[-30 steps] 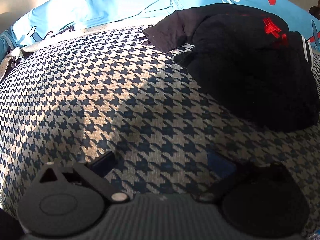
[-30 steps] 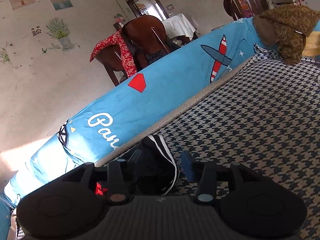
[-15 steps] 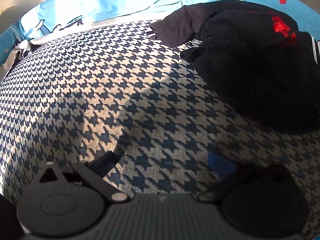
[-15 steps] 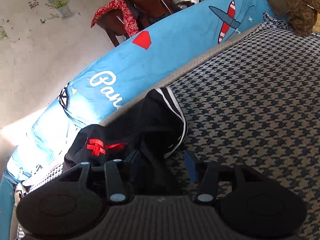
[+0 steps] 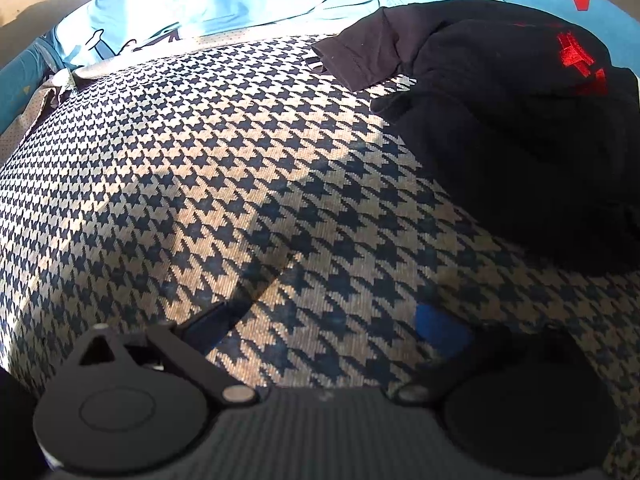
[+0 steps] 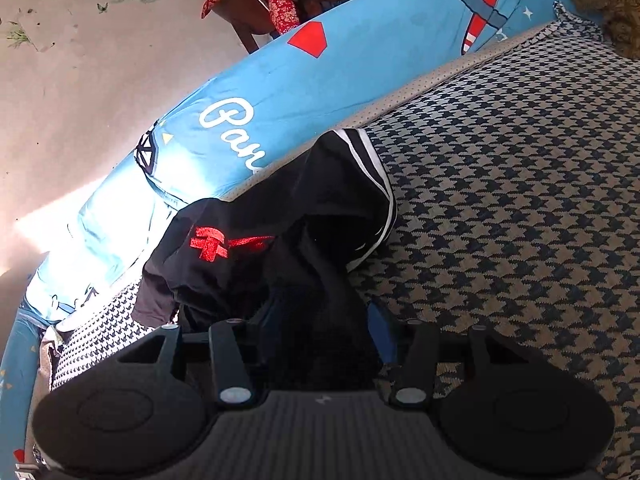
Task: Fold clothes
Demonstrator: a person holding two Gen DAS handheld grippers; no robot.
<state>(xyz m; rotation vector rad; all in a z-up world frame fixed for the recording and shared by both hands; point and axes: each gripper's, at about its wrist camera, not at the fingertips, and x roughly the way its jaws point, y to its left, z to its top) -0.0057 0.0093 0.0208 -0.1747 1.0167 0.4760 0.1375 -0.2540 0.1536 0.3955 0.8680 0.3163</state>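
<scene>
— Where were the grippers?

— The left gripper [image 5: 324, 324] hung low over the houndstooth cover [image 5: 200, 184], jaws spread wide and empty. The right gripper [image 6: 320, 328] had its jaws around a bunched fold of the black T-shirt [image 6: 304, 208]; whether they pinched it, I couldn't tell.

— And the room around?

— The shirt lay crumpled against the blue airplane-print bedsheet [image 6: 360, 64] at the far edge; bare cover stretched to the right.

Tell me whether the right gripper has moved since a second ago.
Yes. The right gripper pulled back from the blue bedsheet, drawing the black shirt with it.
</scene>
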